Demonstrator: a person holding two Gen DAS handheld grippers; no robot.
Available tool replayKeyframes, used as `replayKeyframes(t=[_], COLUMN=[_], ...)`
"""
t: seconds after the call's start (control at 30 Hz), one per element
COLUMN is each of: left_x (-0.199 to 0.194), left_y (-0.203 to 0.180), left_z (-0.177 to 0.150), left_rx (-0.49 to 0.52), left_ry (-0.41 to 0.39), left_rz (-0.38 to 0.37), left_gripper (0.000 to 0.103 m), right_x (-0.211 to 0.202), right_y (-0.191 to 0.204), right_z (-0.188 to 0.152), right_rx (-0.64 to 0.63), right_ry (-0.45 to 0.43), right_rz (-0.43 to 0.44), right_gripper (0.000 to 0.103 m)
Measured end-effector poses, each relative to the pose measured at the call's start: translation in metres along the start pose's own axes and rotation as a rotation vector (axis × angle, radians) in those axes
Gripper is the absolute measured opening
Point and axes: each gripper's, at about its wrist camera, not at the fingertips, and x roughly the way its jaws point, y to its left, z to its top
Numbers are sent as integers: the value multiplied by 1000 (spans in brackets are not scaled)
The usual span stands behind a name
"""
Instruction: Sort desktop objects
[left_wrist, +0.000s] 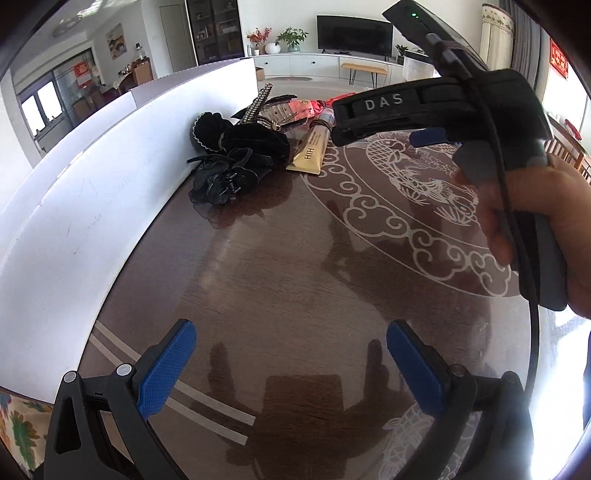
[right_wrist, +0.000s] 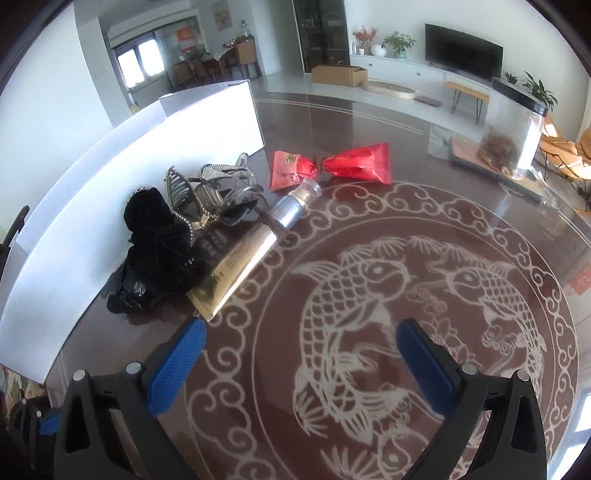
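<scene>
A heap of objects lies on the dark glass table beside a white box. It holds black fabric hair ties and a black claw clip, a rhinestone hair clip, a gold tube with a silver cap and a red packet tied in the middle. My right gripper is open and empty, just short of the tube's flat end. My left gripper is open and empty over bare table, well short of the heap. The right gripper's body shows in the left wrist view.
A long white box stands along the table's left side. A clear jar with brown contents sits on a tray at the far right. The table top bears a white fish pattern.
</scene>
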Motion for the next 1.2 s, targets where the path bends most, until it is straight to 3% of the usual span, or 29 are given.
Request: replayKeyframes(t=[0.13, 0.27, 0.37, 0.43, 0.53, 0.7, 0.97, 1.2], left_x=[5, 11, 15, 17, 20, 21, 25, 20], left_y=[11, 14, 9, 4, 2, 6, 10, 5], left_z=[4, 6, 6, 7, 5, 3, 3, 0], left_rx=[-52, -66, -35, -13, 6, -6, -21, -12], left_ry=[10, 33, 40, 46, 59, 71, 77, 75], left_rz=[-9, -21, -16, -9, -12, -24, -40, -44], left_gripper=[103, 103, 103, 103, 103, 103, 103, 103], right_x=[35, 60, 60, 56, 47, 16, -74, -130], right_y=[14, 26, 32, 29, 25, 3, -51, -51], right_z=[39, 52, 51, 47, 35, -6, -120, -196], right_rx=[8, -47, -86, -89, -108, -104, -9, -5], right_ry=[28, 66, 38, 24, 16, 6, -39, -66], right_rz=[19, -11, -31, -16, -26, -46, -101, -187], right_gripper=[103, 99, 57, 40, 27, 27, 27, 27])
